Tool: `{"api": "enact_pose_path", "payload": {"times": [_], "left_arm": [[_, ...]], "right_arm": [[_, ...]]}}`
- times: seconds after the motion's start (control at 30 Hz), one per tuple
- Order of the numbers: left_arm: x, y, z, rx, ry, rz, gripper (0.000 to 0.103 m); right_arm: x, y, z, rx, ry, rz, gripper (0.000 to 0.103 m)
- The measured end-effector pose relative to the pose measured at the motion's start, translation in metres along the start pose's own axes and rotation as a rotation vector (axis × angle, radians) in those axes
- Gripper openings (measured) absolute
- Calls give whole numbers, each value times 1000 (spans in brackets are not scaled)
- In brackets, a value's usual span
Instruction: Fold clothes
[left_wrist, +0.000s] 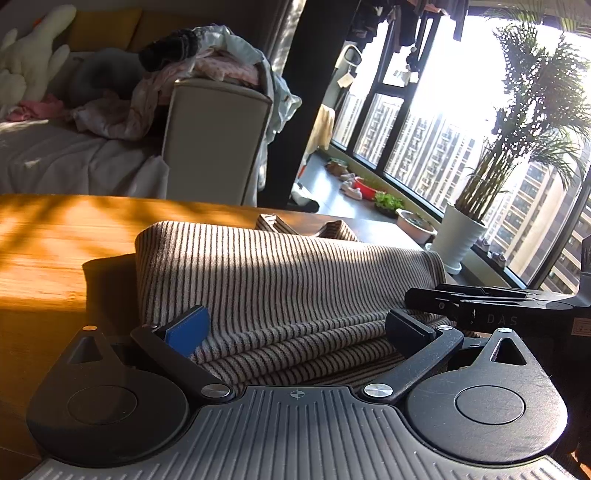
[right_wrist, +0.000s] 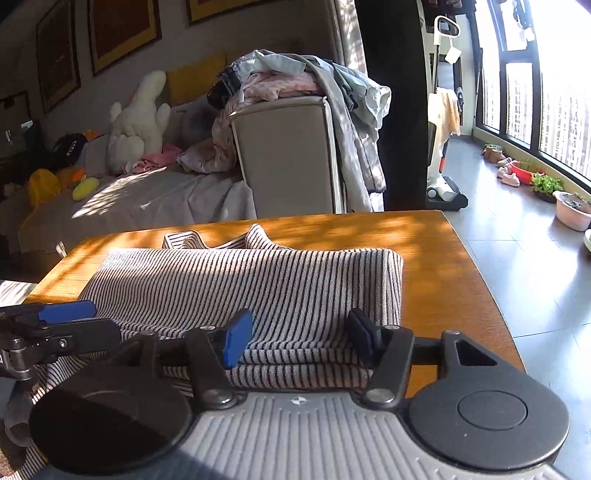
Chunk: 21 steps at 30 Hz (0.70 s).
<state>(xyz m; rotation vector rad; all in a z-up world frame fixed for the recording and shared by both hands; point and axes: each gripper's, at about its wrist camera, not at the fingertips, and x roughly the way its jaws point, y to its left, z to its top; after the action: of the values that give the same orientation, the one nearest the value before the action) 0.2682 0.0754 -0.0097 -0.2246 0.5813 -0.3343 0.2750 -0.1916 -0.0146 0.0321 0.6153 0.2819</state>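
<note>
Straddling folded shirt (right_wrist: 251, 291) on table (right_wrist: 443, 266), right gripper (right_wrist: 301, 341) spread, pads off cloth; left gripper (left_wrist: 295, 332) spread likewise. Risked dragging top layer, undoing fold, if clamped unevenly.

A warm orange-brown wooden worktop (right_wrist: 436, 258) fills the foreground, dappled with leaf shadows in strong sunlight. Behind it stands a grey-beige upholstered sofa (right_wrist: 288, 155) whose armrest is heaped with crumpled pink and pale-grey laundry (right_wrist: 295, 77). A white plush toy (right_wrist: 138, 122) sits on the seat, which is draped in a light sheet, with mustard-yellow cushions (left_wrist: 107, 26) behind. Dark-framed pictures (right_wrist: 122, 29) hang on the wall. Tall black-framed windows (left_wrist: 424, 140) look out on high-rise blocks and glare brightly. A leafy palm in a white pot (left_wrist: 461, 236) stands beside them. The floor is grey tile (right_wrist: 517, 266), where a white upright vacuum cleaner (right_wrist: 441, 110) stands.
</note>
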Motion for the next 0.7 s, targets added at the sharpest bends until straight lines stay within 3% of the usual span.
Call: {"api": "enact_pose_path", "payload": {"times": [0.13, 0.23, 0.27, 0.47, 0.7], "left_arm": [[0, 0, 0, 1, -1, 3, 103], [-1, -1, 0, -1, -2, 2, 103], [-1, -1, 0, -2, -3, 1, 103], [-2, 1, 0, -17, -8, -9, 103], [-2, 4, 1, -26, -10, -16, 103]], "right_arm": [[-2, 7, 13, -47, -5, -4, 65], [-5, 13, 36, -73, -65, -6, 48], [-3, 15, 45, -79, -70, 4, 48], [44, 38, 76, -148, 10, 43, 56], [103, 42, 66, -135, 143, 31, 55]]}}
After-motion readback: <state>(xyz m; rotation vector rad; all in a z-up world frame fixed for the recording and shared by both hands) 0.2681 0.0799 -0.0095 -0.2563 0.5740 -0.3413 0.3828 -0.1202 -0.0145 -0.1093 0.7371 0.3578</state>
